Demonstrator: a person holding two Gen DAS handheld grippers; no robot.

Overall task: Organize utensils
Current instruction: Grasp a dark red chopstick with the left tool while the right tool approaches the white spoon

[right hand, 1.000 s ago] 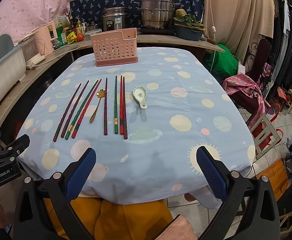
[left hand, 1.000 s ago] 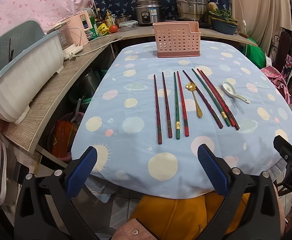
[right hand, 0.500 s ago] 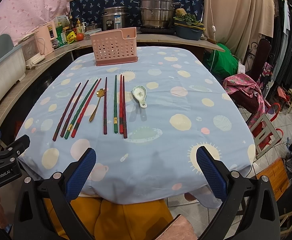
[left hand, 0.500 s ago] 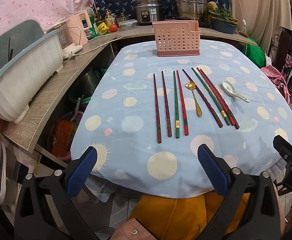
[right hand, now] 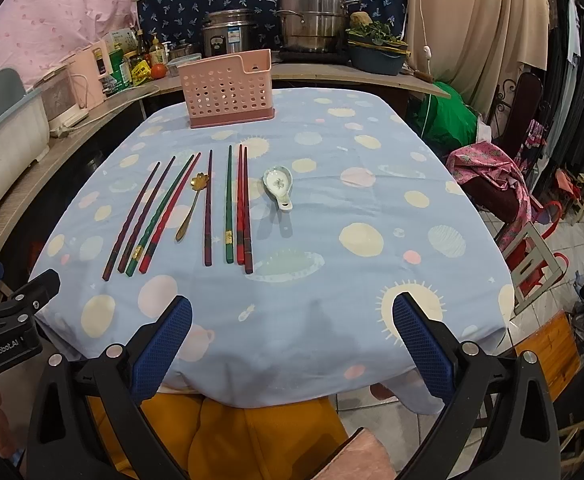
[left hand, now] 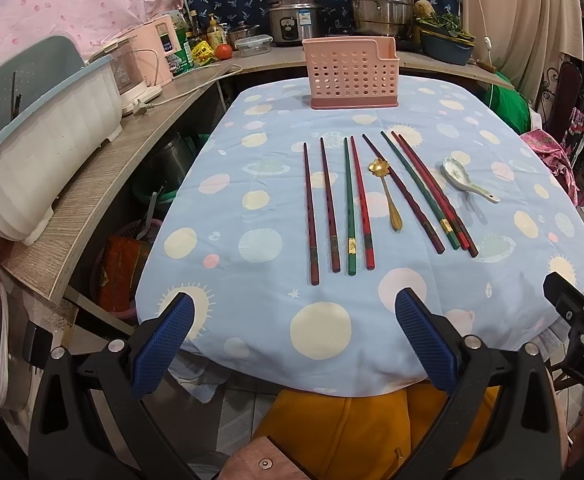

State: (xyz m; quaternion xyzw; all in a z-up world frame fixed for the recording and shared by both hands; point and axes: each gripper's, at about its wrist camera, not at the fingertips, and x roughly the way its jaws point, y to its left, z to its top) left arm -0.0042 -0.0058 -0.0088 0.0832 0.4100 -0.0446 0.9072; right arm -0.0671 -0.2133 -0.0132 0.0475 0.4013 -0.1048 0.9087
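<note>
Several red, dark red and green chopsticks (left hand: pixel 350 208) (right hand: pixel 228 204) lie side by side on the blue spotted tablecloth (left hand: pixel 260 288) (right hand: pixel 332 280). A gold spoon (left hand: pixel 388 196) (right hand: pixel 190 212) lies among them, and a white ceramic spoon (left hand: pixel 466 182) (right hand: pixel 279 184) lies to their right. A pink perforated utensil basket (left hand: pixel 352 76) (right hand: pixel 228 88) stands upright at the table's far end. My left gripper (left hand: pixel 292 344) and right gripper (right hand: pixel 290 344) are both open and empty, held at the table's near edge, short of the utensils.
A wooden counter (left hand: pixel 104 188) runs along the left with a white dish rack (left hand: pixel 40 148) and appliances. Pots (left hand: pixel 380 4) and a rice cooker (left hand: pixel 294 18) stand behind the basket. A chair with pink cloth (right hand: pixel 496 184) stands right of the table.
Both views have shifted only slightly; the utensils and basket have not moved, and both grippers stay open.
</note>
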